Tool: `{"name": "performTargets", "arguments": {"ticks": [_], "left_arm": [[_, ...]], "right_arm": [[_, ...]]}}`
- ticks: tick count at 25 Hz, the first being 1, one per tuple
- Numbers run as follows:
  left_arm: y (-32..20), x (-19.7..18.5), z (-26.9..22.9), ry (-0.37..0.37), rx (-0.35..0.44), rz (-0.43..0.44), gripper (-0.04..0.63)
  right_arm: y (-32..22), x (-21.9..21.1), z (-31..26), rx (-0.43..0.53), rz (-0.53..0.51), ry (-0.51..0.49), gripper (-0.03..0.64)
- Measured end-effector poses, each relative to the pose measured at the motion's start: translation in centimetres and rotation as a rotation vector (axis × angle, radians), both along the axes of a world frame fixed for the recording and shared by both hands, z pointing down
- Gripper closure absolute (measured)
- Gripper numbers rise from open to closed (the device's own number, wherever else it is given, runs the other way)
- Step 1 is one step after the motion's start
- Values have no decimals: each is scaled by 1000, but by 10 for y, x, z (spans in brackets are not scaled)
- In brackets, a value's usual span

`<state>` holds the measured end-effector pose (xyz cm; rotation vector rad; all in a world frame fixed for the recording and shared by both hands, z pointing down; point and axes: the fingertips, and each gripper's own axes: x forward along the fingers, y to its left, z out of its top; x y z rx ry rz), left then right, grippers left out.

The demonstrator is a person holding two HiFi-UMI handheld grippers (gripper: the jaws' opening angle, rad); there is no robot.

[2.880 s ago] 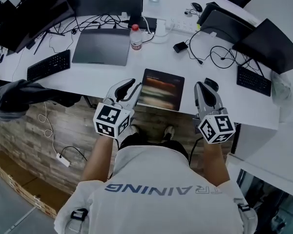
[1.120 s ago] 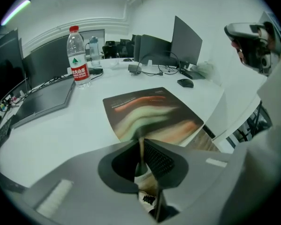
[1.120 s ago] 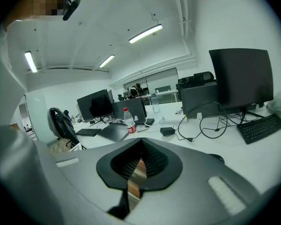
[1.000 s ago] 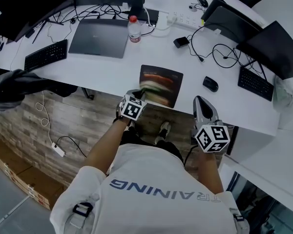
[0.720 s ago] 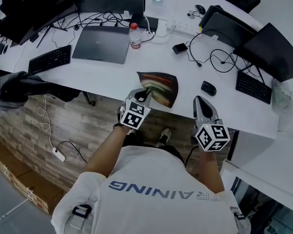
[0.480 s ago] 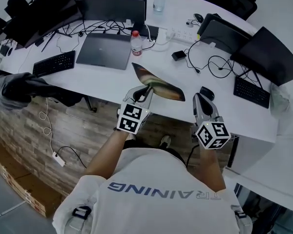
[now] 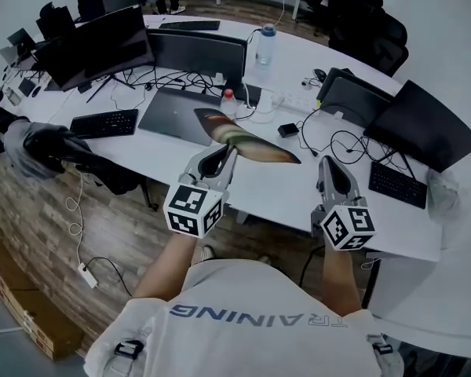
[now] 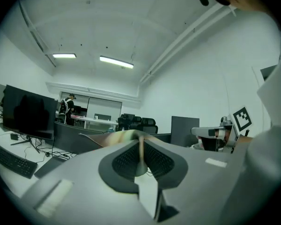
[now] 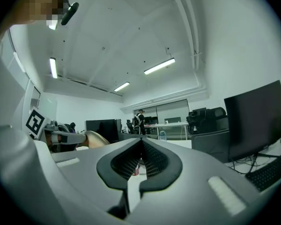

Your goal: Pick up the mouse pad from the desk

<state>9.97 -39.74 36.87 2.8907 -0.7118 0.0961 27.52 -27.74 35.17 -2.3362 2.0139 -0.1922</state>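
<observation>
The mouse pad (image 7: 246,137), dark with a colourful print, hangs bowed in the air above the white desk (image 7: 276,190). My left gripper (image 7: 225,152) is shut on its near edge. In the left gripper view the thin pad (image 8: 113,136) runs edge-on between the closed jaws of that gripper (image 8: 141,143). My right gripper (image 7: 328,166) floats level to the right of the pad, apart from it, shut with nothing in it. The right gripper view shows its jaws (image 9: 140,146) closed together and the lifted pad (image 9: 92,139) off to the left.
On the desk behind the pad lie a closed grey laptop (image 7: 177,116), a red-capped bottle (image 7: 228,100), a power strip with tangled cables (image 7: 292,100) and a water bottle (image 7: 268,44). Monitors (image 7: 200,53) line the back. Keyboards sit at left (image 7: 104,122) and right (image 7: 396,185).
The left gripper has risen with the mouse pad, lifting it from flat on the desk into the air, where it bows. The right gripper has also risen, still shut and empty.
</observation>
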Motion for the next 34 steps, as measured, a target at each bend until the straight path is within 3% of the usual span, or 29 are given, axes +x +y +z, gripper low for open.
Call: {"name": "performTargets", "arguments": {"ticks": [7, 34], "left_arm": [[4, -21, -44, 87, 49, -54, 563], [0, -32, -45, 98, 41, -79, 563]], "right_arm": [[1, -8, -29, 76, -34, 26, 601], [-2, -12, -37, 70, -53, 61, 603]]}}
